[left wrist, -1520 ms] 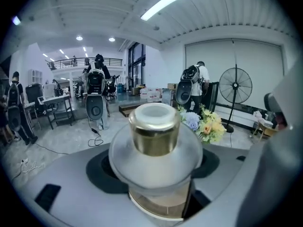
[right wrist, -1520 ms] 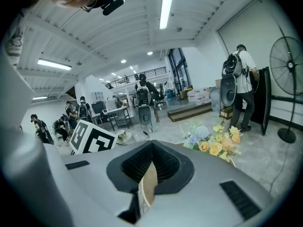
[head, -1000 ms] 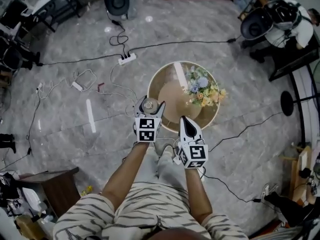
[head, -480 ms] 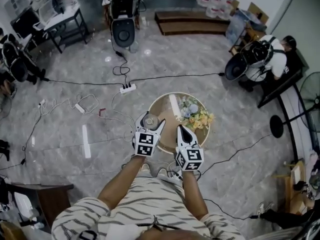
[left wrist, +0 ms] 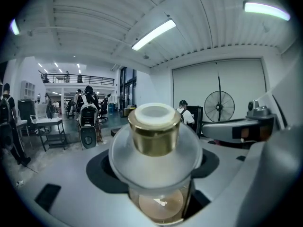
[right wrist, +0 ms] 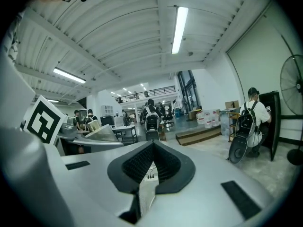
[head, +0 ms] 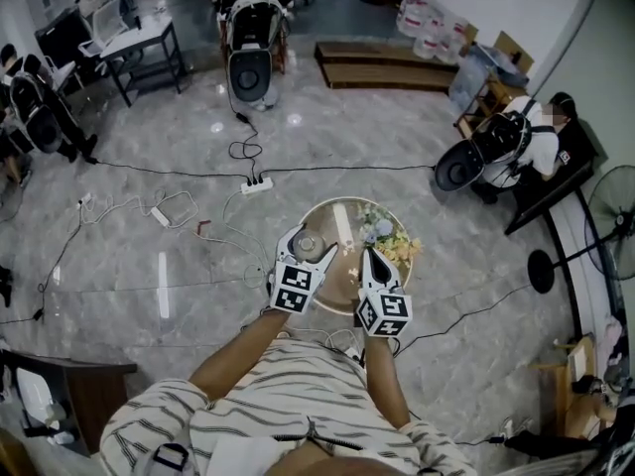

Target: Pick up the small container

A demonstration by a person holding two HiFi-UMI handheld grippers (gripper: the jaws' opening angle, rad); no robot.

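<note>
Head view: both forearms (head: pixel 238 350) reach forward over the round tabletop (head: pixel 327 206). The left tool (head: pixel 306 247) carries the small container (head: pixel 305 242); the right tool (head: pixel 369 257) is just beside it.
Left gripper view: the jaws clamp the small container (left wrist: pixel 156 150).
Right gripper view: the right tool's (right wrist: pixel 152 167) jaws are together, empty.

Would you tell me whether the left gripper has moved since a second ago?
Yes: holding the small container, the left gripper has risen from the round table, which has shrunk in the head view while the gripper has not.
</note>
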